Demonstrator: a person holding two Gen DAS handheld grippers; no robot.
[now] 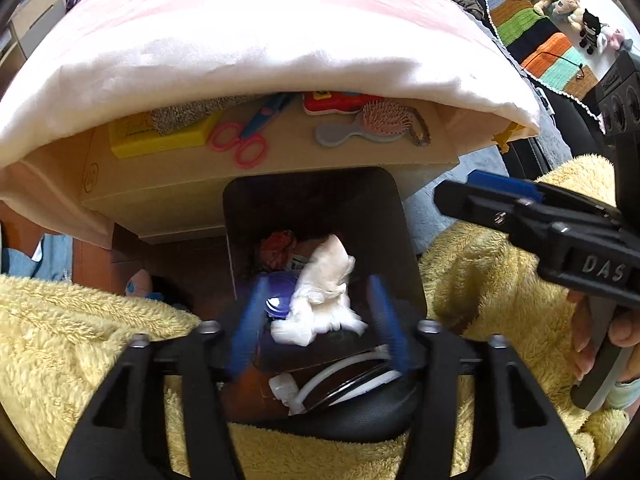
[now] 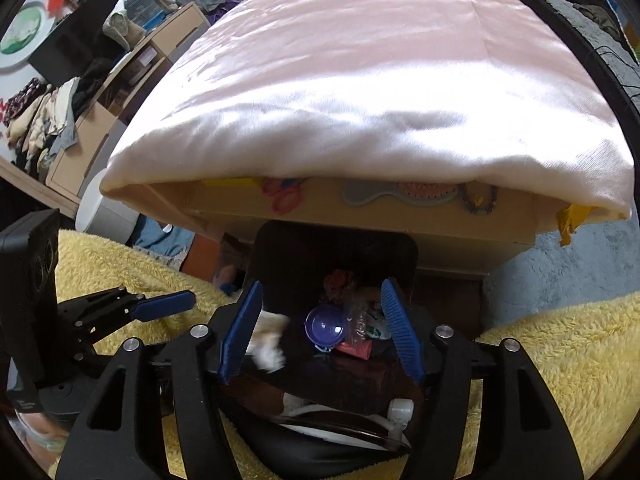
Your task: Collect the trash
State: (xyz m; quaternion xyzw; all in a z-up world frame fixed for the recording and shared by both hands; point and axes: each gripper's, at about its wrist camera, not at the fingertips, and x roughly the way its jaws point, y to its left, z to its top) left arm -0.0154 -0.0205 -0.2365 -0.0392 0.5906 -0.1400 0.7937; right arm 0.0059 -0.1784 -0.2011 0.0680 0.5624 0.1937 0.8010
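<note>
**Both tools parked over the bin, tissue falling loose**

I have my left tool (image 1: 320, 320) spread wide above the mouth of the dark trash bin (image 1: 404, 240), its blue fingers (image 1: 386, 320) blurred and holding nothing. Between them, not touched by either finger, a crumpled white tissue (image 1: 324, 292) sits in the bin opening, above a purple round lid (image 1: 276, 292) and some reddish scrap (image 1: 278, 246) further in.

My right tool (image 2: 320, 328) also stands wide apart over the same bin (image 2: 280, 248), empty. Through its camera the tissue (image 2: 268, 344) is smeared with blur just beside the left-hand finger (image 2: 240, 328); I cannot tell whether it touches. The purple lid (image 2: 325, 326), a clear plastic wrapper (image 2: 358, 316) and a pink scrap (image 2: 354, 349) lie in the bin between the fingers.

The right tool (image 1: 532, 216) shows at the edge of the left camera, the left tool (image 2: 160, 306) at the edge of the right one.

Behind the bin stands a cardboard box (image 1: 168, 192) carrying pink-handled scissors (image 1: 240, 144), a hairbrush (image 1: 368, 124) and a yellow block (image 1: 160, 136), with a pale pink pillow (image 1: 260, 40) resting across the top. Yellow fleece (image 1: 80, 320) lies on both sides of the bin.
</note>
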